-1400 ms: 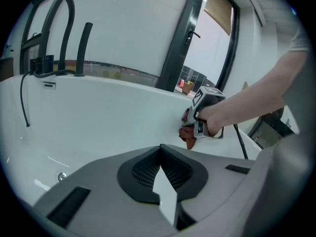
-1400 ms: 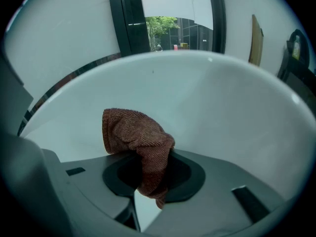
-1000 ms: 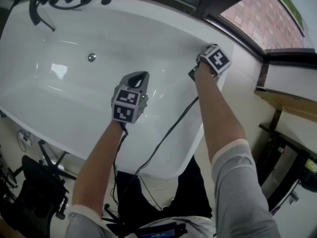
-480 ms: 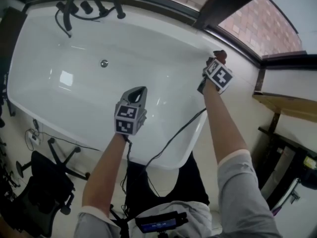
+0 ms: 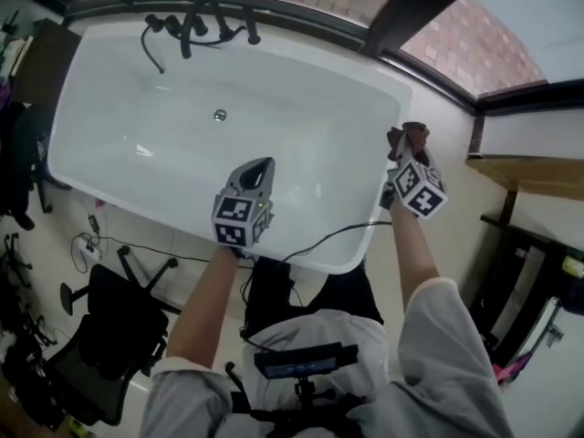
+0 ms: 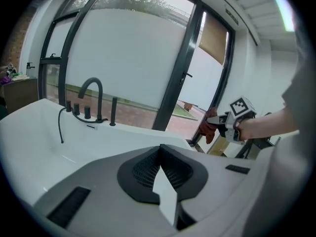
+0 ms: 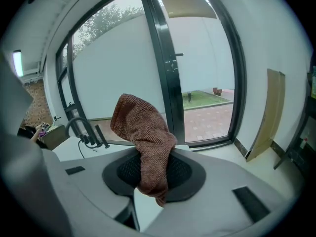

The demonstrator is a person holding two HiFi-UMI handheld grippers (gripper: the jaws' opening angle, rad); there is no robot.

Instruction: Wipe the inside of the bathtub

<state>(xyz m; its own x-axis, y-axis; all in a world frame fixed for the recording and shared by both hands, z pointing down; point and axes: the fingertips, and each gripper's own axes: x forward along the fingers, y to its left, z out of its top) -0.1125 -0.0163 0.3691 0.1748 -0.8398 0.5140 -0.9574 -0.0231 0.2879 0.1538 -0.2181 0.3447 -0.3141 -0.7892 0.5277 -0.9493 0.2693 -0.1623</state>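
Bathtub [image 5: 301,144] lies lengthwise left-right; right hand-held gripper [image 5: 407,151] clamps cloth [image 7: 143,132].

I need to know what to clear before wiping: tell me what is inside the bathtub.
Inside the bathtub only the drain shows. The left gripper covers a patch by the near wall, so that part is unseen.

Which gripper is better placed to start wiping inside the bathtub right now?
Right. The right gripper is shut on the brown cloth beside the bathtub rim. The left gripper hangs over the tub, jaws together and empty.
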